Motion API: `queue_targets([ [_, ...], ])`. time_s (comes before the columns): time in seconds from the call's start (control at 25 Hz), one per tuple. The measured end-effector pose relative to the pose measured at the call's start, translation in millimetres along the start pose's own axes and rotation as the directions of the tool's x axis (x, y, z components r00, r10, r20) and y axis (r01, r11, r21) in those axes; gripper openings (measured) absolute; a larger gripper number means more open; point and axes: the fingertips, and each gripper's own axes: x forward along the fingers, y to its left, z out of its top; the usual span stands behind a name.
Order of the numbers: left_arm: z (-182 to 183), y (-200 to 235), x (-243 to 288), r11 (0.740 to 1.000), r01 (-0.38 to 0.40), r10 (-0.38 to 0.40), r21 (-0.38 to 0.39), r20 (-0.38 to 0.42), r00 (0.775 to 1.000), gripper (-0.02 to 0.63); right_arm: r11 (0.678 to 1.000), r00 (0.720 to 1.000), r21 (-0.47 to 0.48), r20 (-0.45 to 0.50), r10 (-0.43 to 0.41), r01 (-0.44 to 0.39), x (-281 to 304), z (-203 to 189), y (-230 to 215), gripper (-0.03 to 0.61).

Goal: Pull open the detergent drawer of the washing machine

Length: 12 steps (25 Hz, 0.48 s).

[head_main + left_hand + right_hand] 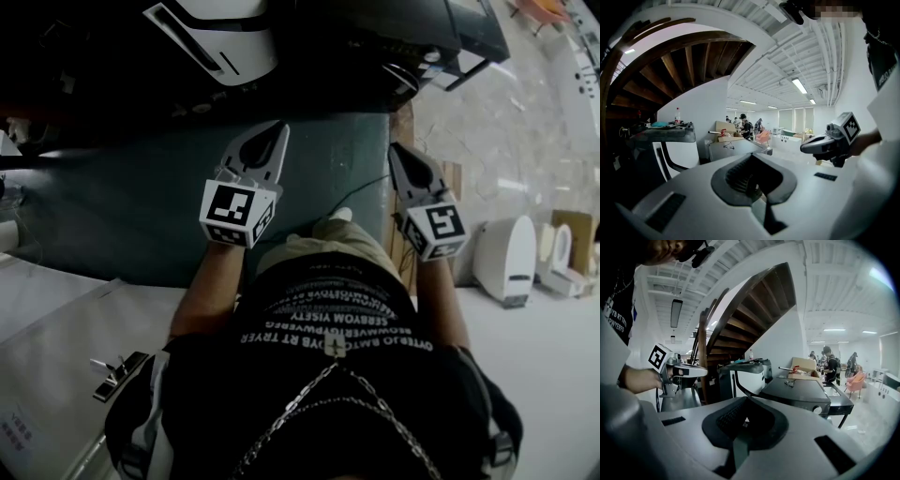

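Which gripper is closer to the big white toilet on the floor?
Right. The right gripper hangs just left of the big white toilet in the head view; the left gripper is farther left.

I find the washing machine (799, 391) ahead in the right gripper view, right of centre. It is a boxy unit with a flat, dark, glossy top, standing upright and square. Along its front runs a dark control strip with a round silver dial (817, 409) near the right end. A white appliance (750, 378) stands just beside it on the left. In the head view the machine lies at the top right of my picture, well ahead of me. I cannot pick out the detergent drawer; the front strip looks flush, with nothing standing proud of it.
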Motion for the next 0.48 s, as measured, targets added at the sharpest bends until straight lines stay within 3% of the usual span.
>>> queue_targets([
  [0.24,16,-4,44,1.000,0.009,-0.009,-0.006,0.005,1.000,0.004,0.999,0.999,0.000,-0.034,0.035,-0.035,14,2,-32,0.003],
  [0.48,21,-4,61,0.999,-0.034,0.034,-0.037,-0.006,0.999,0.003,0.996,0.996,-0.008,-0.042,0.084,-0.085,23,1,-56,0.002],
])
